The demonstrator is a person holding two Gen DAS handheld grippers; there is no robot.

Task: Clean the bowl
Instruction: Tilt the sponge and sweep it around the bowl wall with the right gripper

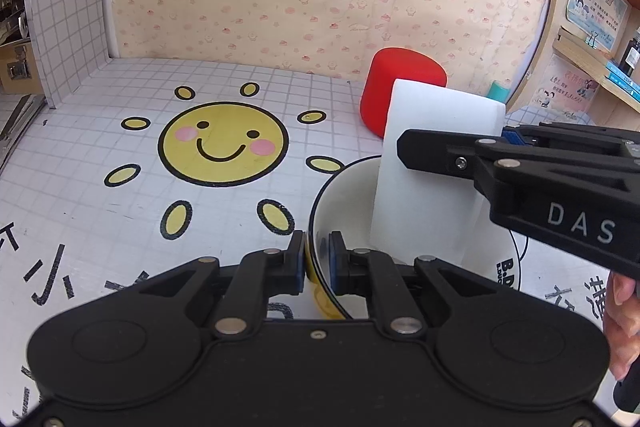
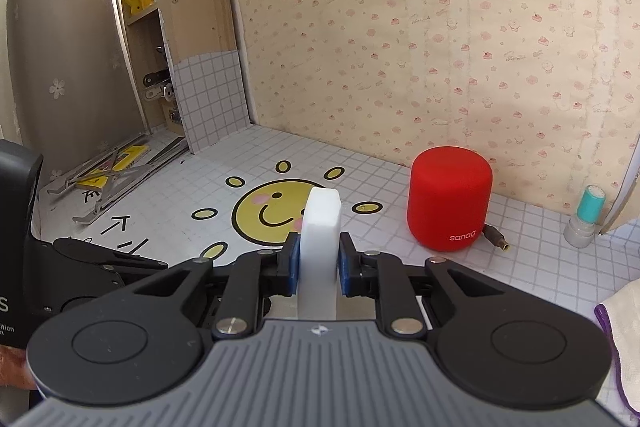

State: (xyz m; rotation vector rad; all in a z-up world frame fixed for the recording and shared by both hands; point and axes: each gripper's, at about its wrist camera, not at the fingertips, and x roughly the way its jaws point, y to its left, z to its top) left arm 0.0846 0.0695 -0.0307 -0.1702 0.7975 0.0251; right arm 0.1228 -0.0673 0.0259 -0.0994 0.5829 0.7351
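Observation:
A bowl point(image 1: 344, 211), white inside and yellow outside with a dark rim, sits on the sun-print mat. My left gripper point(image 1: 318, 261) is shut on the bowl's near rim, one pad inside and one outside. A white sponge block point(image 1: 432, 171) stands on end inside the bowl. My right gripper point(image 2: 319, 259) is shut on that sponge point(image 2: 320, 247), which sticks up between its blue pads. In the left wrist view the right gripper comes in from the right, clamped on the sponge's side. The bowl is hidden below the right gripper in its own view.
A red cylindrical speaker point(image 2: 450, 199) stands by the patterned back wall with a cable plug beside it. A teal-capped stamp point(image 2: 586, 217) sits at the right. A cloth point(image 2: 624, 339) lies at the right edge. A folded metal stand point(image 2: 116, 179) lies at the left, wooden shelves behind it.

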